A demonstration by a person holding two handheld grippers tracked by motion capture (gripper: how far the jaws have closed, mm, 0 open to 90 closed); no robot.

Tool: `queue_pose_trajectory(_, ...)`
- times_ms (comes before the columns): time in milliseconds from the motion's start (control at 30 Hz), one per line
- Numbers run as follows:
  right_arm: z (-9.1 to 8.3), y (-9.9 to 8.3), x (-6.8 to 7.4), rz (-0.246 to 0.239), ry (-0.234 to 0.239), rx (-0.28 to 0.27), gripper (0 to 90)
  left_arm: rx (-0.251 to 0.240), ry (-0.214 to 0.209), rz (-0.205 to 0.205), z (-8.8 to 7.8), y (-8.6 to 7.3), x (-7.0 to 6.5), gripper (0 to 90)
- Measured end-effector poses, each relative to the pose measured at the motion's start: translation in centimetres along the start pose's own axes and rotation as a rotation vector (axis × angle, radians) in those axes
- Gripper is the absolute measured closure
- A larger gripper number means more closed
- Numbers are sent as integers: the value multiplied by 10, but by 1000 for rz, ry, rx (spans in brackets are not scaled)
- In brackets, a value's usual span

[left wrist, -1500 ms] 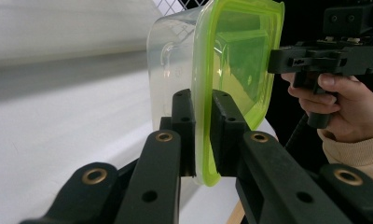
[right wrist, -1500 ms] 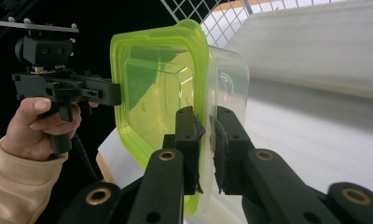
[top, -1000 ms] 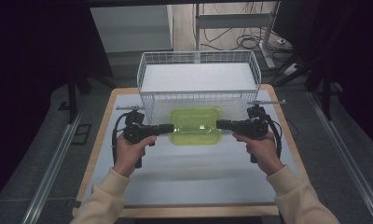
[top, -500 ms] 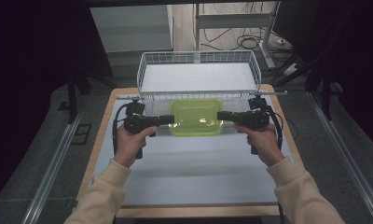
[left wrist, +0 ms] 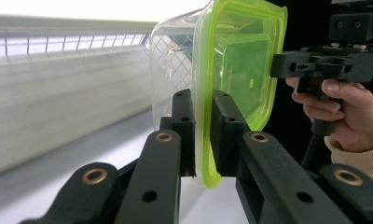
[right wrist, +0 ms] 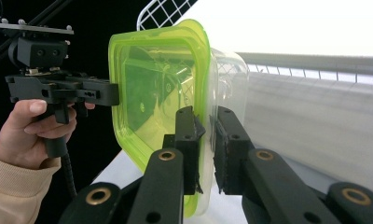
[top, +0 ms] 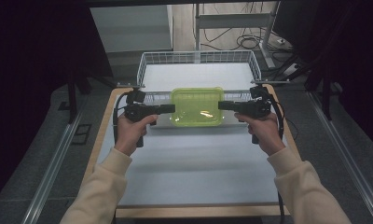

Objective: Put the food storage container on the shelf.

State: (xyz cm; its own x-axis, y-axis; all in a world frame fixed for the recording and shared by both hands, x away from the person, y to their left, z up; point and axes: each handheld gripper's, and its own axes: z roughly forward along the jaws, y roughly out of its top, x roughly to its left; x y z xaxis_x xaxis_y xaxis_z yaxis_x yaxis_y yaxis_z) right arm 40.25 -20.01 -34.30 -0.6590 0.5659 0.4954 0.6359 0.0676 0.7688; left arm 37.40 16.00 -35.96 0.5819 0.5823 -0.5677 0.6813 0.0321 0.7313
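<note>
Table (top: 189,177): pale top with wooden edging, spread under and toward the near side of the container; bare stretch between the two forearms.
Basket (top: 199,58): white wire, rectangular, resting at the far end of the table, directly behind the container; near wall overlapped by the container in the high view, mesh visible through the clear body in both gripper views.
Container (top: 197,106): clear plastic box topped with a translucent lime-green lid, held level between the two grippers, lifted clear of the table, just in front of the basket's near wall and about level with its rim.
Lid (left wrist: 240,60): lime green, seated on the container, rim projecting past the clear body; rim edge-on in both gripper views.
Left hand (top: 131,133): wrapped round the gripper handle, to the left of the container, cream sleeve trailing toward the near edge of the table.
Right hand (top: 264,133): same grasp, to the right of the container, cream sleeve likewise.
Left gripper (left wrist: 201,135): aimed sideways at the container's left end, jaws drawn narrow and clamped on the lid rim, one pad on each face of the rim.
Right gripper (right wrist: 205,140): aimed at the container's right end, jaws narrow, pinching the rim there, pads pressed against both sides.
Cables (top: 115,116): black, looping from each gripper, hanging beside the container's two ends.
</note>
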Motion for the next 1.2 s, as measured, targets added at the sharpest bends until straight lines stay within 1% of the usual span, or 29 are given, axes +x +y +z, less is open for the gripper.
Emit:
queue_pose_trajectory(133,0,9,0,-2,0,0,813,-2,2,6,-1,9,1,816)
queue_pose_trajectory(167,1,13,0,-3,-1,-2,814,-3,4,10,-1,14,1,816)
queue_pose_trajectory(200,1,13,0,-3,-1,-2,814,-3,4,10,-1,14,1,816)
queue_pose_trajectory(300,2,22,0,-1,-2,-7,814,-10,6,13,-1,24,1,816)
queue_pose_trajectory(367,2,31,0,-4,-8,-11,814,-9,8,17,-1,32,2,816)
queue_pose_trajectory(400,2,31,0,-4,-8,-11,814,-9,8,17,-1,32,2,816)
queue_pose_trajectory(533,4,42,-2,-2,-12,-11,814,-11,13,22,0,43,4,816)
queue_pose_trajectory(567,5,46,-3,-1,-13,-12,814,-15,15,19,1,45,5,815)
queue_pose_trajectory(667,7,51,-5,0,-16,-10,814,-16,13,10,3,50,8,816)
queue_pose_trajectory(733,8,56,-7,-4,-26,-9,814,-16,17,10,5,53,9,815)
queue_pose_trajectory(767,8,58,-8,-4,-28,-10,814,-21,19,5,7,56,11,815)
queue_pose_trajectory(833,9,60,-8,-5,-30,-12,813,-19,20,5,7,59,11,815)
queue_pose_trajectory(900,10,66,-11,3,-34,-14,813,-16,20,3,9,63,13,814)
queue_pose_trajectory(1033,13,72,-14,8,-38,-18,813,-17,35,6,11,71,15,813)
queue_pose_trajectory(1100,14,74,-15,11,-40,-19,813,-20,46,1,12,75,16,813)
queue_pose_trajectory(1167,16,77,-17,16,-45,-20,813,-14,52,-2,15,78,19,812)
queue_pose_trajectory(1200,18,79,-21,25,-44,-19,813,-11,54,-3,16,80,20,812)
